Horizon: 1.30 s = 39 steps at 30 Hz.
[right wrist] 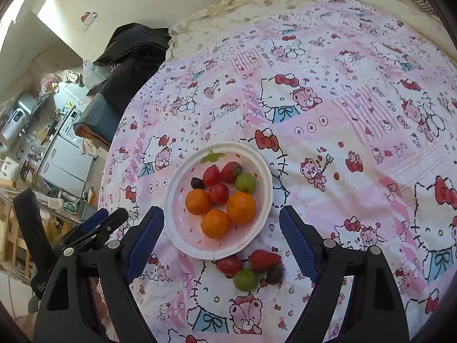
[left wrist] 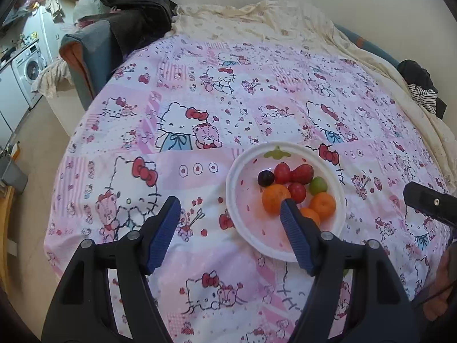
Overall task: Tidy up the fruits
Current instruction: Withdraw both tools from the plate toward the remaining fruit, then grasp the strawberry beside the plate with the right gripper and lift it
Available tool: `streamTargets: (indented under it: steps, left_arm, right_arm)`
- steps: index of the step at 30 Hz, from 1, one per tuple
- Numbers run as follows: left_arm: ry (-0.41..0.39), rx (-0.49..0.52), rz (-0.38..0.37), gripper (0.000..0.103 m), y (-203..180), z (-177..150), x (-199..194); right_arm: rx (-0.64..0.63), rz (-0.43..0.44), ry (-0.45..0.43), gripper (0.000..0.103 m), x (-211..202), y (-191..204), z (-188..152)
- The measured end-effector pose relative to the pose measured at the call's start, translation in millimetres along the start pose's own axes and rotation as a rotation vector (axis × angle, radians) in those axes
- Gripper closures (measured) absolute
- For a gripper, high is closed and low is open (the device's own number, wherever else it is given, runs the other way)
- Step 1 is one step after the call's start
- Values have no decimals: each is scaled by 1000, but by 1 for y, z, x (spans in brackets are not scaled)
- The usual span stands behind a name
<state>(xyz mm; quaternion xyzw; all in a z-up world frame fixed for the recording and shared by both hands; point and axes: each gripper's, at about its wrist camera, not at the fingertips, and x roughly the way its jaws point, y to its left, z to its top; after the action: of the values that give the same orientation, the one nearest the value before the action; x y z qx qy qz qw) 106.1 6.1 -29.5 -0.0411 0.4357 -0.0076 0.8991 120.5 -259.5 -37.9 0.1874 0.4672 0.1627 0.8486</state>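
A white plate (right wrist: pixel 265 177) lies on the pink cartoon bedspread. It holds three oranges (right wrist: pixel 215 223), two red tomatoes (right wrist: pixel 218 193), a strawberry (right wrist: pixel 231 171), a green grape (right wrist: pixel 245 183) and a dark grape (right wrist: pixel 197 183). Just in front of the plate, loose on the cloth, lie a red tomato (right wrist: pixel 230 265), a strawberry (right wrist: pixel 264 260), a green grape (right wrist: pixel 245 279) and a dark grape (right wrist: pixel 274 275). My right gripper (right wrist: pixel 221 211) hovers open above the plate's near edge, holding nothing. My left gripper (left wrist: pixel 230 201) is open and empty above the plate (left wrist: pixel 237 177), left of it.
The bedspread (left wrist: pixel 200 131) covers a bed with a cream sheet (left wrist: pixel 271 20) bunched at the far side. Dark clothes (left wrist: pixel 137 14) are piled on a chair at the far left. A washing machine (left wrist: pixel 28 68) stands beyond the bed's left edge.
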Motion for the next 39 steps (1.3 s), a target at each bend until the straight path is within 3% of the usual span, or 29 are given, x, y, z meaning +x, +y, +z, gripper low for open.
streamTargets:
  steps: [19, 26, 30, 35, 39]
  left_arm:
    - [-23, -73, 23, 34, 16, -41, -43]
    - [37, -80, 49, 34, 14, -55, -36]
    - [71, -117, 41, 34, 18, -59, -29]
    - [98, -157, 22, 34, 24, -59, -24]
    - [114, -182, 1, 34, 26, -58, -21]
  right_arm:
    - [26, -36, -4, 18, -30, -15, -31]
    - [63, -73, 25, 18, -29, -35, -38]
    - [149, -55, 79, 18, -16, -49, -39]
    - [237, -25, 221, 19, 22, -61, -46]
    - [219, -62, 284, 32, 50, -60, -44]
